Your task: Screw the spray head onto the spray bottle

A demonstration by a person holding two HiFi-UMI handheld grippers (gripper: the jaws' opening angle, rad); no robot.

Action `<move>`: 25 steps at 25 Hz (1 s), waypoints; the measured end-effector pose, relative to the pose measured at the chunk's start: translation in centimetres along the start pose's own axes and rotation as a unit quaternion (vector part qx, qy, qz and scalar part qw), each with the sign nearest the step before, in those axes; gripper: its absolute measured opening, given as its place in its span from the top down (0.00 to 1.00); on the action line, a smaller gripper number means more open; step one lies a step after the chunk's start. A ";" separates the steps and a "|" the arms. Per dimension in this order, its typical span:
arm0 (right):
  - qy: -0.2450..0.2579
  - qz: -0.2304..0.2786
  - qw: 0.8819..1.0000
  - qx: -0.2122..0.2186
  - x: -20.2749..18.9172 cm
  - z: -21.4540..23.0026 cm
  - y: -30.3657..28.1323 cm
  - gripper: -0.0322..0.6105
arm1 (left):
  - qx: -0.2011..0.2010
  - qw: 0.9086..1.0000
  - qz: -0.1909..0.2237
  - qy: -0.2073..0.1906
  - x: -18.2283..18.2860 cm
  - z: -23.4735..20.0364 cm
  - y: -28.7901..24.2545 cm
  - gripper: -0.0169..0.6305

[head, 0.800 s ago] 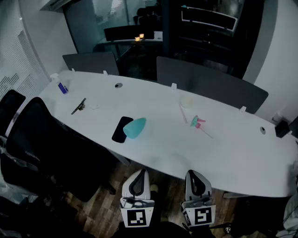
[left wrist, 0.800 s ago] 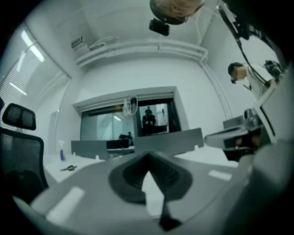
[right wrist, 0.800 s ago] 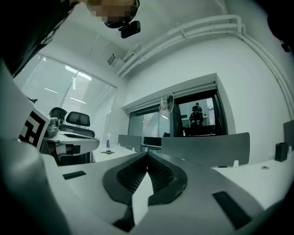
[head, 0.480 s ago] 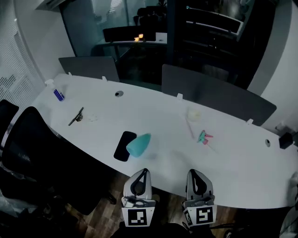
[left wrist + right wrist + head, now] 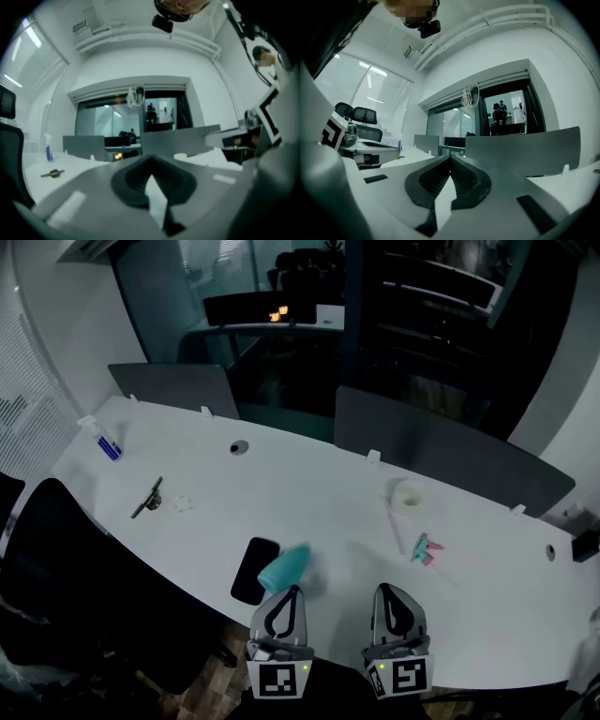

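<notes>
Lying near left tool point(image 5: 291, 590): spray bottle point(image 5: 284, 565) | spray head point(image 5: 424, 549) beyond right tool point(image 5: 387, 589) | both closed, empty

I'm in an office meeting room: a long white table point(image 5: 309, 493) crosses the frame, with grey divider panels point(image 5: 441, 451) along its far edge and a cable port point(image 5: 239, 447). Black swivel chairs point(image 5: 75, 559) stand lower left, a glass wall point(image 5: 164, 306) upper middle, and window blinds point(image 5: 370, 93) at left.

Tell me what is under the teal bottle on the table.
The teal bottle lies on its side on the white table, beside a flat black slab; whether it overlaps the slab's right edge cannot be told.
</notes>
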State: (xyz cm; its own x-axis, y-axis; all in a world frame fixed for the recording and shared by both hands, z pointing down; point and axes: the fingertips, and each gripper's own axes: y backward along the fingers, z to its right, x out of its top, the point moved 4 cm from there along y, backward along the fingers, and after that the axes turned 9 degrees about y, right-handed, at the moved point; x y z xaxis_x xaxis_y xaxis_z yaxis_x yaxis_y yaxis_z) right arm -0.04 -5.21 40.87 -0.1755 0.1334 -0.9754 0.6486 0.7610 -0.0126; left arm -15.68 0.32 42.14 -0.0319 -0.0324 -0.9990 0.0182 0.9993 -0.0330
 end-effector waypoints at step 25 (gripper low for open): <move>0.003 -0.046 0.998 0.043 -1.4 2.5 -3.1 0.94 | -0.215 0.791 -0.554 -0.147 -10.8 -0.9 -11.1 0.41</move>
State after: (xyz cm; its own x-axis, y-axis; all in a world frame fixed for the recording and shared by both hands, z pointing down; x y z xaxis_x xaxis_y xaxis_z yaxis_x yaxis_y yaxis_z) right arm 0.09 -9.34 41.75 -0.2417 0.0706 -0.9678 0.6903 0.7134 -0.1203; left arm -16.48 -10.41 53.33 0.4444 -0.8329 -0.3299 -0.2016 0.2658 -0.9427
